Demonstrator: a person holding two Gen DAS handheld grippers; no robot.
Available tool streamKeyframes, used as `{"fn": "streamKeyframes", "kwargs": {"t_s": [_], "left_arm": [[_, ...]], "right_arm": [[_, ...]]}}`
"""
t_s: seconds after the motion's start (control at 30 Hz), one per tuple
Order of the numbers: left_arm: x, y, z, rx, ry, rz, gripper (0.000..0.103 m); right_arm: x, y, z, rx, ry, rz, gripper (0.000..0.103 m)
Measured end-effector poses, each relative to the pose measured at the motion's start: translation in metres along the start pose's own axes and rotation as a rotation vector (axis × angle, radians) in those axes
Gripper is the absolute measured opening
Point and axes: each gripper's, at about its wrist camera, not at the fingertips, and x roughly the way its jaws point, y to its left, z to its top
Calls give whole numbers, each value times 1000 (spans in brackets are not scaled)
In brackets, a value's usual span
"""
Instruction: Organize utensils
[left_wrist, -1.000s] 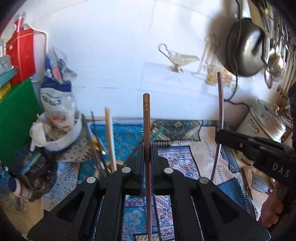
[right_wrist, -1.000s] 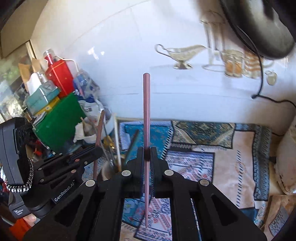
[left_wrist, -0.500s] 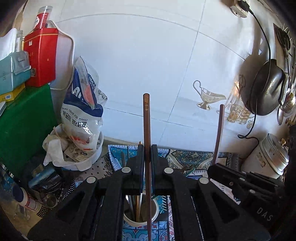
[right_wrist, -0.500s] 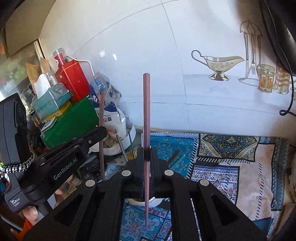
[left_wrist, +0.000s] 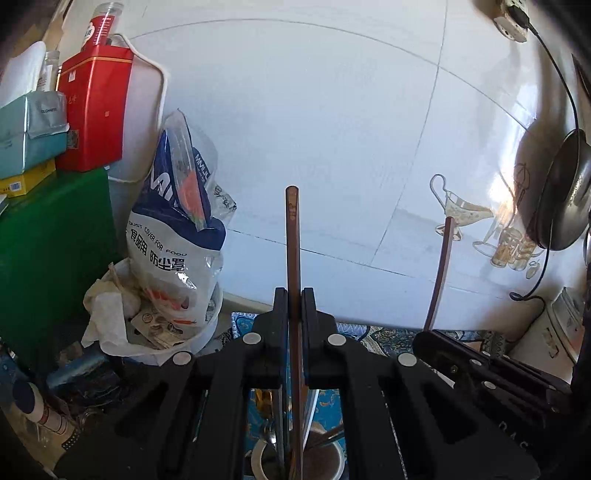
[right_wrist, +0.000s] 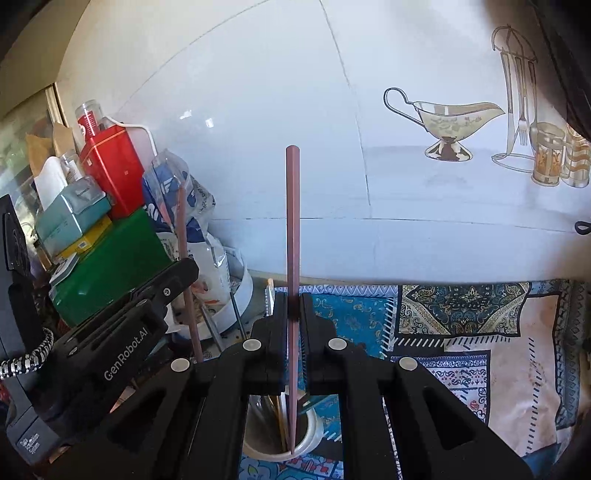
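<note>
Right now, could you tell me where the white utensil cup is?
The white utensil cup sits at the bottom centre of both wrist views, on the patterned mat, directly beneath both held chopsticks.

Both wrist fisheyes looked forward and slightly down along their fingers, close above the white utensil cup (left_wrist: 334, 463) (right_wrist: 310, 437), sharing the tiled wall (left_wrist: 332, 129) (right_wrist: 258, 147), red tin (left_wrist: 94, 110) (right_wrist: 112, 170) and patterned mat (right_wrist: 461, 332).

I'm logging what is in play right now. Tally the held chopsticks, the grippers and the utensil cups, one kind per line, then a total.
Chopsticks held: 2, one in the left gripper (brown chopstick), one in the right gripper (pinkish chopstick)
Grippers: 2
Utensil cup: 1 (white cup, below both chopstick tips)
Total: 5
</note>
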Motion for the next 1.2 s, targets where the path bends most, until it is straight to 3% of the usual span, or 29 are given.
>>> {"fn": "streamKeyframes", "kwargs": {"t_s": [0.23,0.33,0.47,0.67,0.87,1.0,1.2], "left_arm": [[20,5,-21,10,-32,-17,4],[15,5,-28,45,-86,8,4],[8,7,-31,62,-90,-6,4],[-6,0,-37,128,-56,-28,4],[-22,1,-40,167,33,-71,4],[-46,3,-35,190,81,-107,5],[-99,1,-25,232,118,-152,18]], "right_arm": [[22,1,-6,3,9,-21,6],[27,2,-10,-9,14,-21,6],[30,3,-18,-14,45,-16,6],[23,8,-29,-32,109,-7,6],[4,18,-34,-69,146,-30,8],[-22,19,-37,-42,125,-63,19],[-83,28,-40,-21,43,-85,21]]}}
